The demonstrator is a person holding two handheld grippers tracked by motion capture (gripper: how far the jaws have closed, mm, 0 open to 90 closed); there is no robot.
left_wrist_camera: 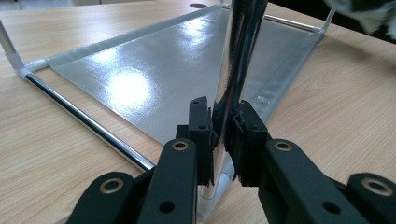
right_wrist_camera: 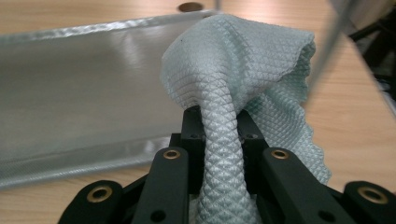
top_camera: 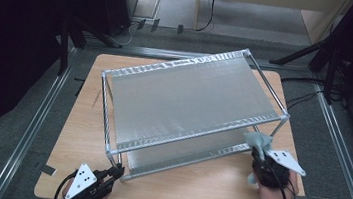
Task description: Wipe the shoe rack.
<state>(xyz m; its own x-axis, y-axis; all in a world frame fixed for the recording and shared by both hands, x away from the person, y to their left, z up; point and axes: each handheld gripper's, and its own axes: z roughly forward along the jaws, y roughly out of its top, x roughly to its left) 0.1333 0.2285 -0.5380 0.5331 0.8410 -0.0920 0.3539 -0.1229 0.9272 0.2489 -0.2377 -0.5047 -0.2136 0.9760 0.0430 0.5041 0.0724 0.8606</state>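
A two-tier rack (top_camera: 189,98) of chrome tubes with silvery sheet shelves stands on the wooden table. My left gripper (top_camera: 115,172) is at its front left corner, shut on the upright chrome leg (left_wrist_camera: 236,60) just above the lower shelf (left_wrist_camera: 154,74). My right gripper (top_camera: 260,157) is at the rack's front right corner, shut on a bunched pale blue-green waffle cloth (right_wrist_camera: 238,70). The cloth (top_camera: 256,141) hangs over the jaws, just in front of the lower shelf's edge (right_wrist_camera: 79,161).
The wooden table (top_camera: 204,188) has bare room in front of the rack. Metal rails (top_camera: 36,119) run along both sides of the table on the grey floor. Dark stands and cables (top_camera: 316,50) sit behind.
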